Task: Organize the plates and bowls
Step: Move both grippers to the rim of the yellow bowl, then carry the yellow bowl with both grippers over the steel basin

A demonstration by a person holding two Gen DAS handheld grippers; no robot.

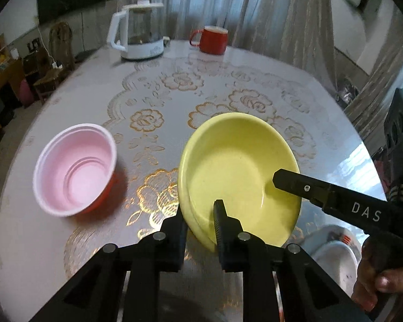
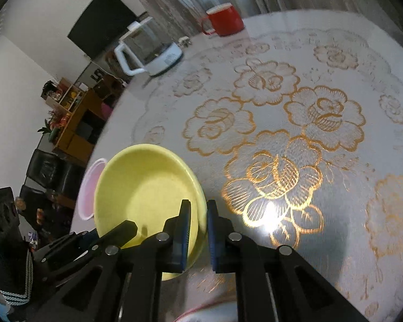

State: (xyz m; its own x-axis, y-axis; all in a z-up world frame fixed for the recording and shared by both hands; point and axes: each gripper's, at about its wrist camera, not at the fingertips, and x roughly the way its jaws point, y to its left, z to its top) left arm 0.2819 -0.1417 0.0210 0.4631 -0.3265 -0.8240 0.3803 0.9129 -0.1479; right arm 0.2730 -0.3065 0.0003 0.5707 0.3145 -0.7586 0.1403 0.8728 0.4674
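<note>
A deep yellow plate [image 1: 236, 161] is tilted just above the flowered table [image 1: 174, 91]. A doubled edge on its left side suggests two stacked plates. My left gripper [image 1: 198, 212] is shut on its near rim, one finger under and one inside. My right gripper [image 1: 279, 179] comes in from the right with a finger over the plate's right side. In the right wrist view that gripper [image 2: 198, 206] is shut on the plate's [image 2: 147, 185] right rim, and the left gripper [image 2: 126, 228] grips it at lower left. A pink bowl [image 1: 75, 171] with a red outside stands left of the plate [image 2: 90, 187].
A white-and-glass kettle [image 1: 139, 32] and a red mug [image 1: 211, 40] stand at the table's far edge. A hand [image 1: 376, 276] holds the right gripper at lower right, above a white basin [image 1: 333, 257] beyond the table edge. Chairs and shelves stand to the left.
</note>
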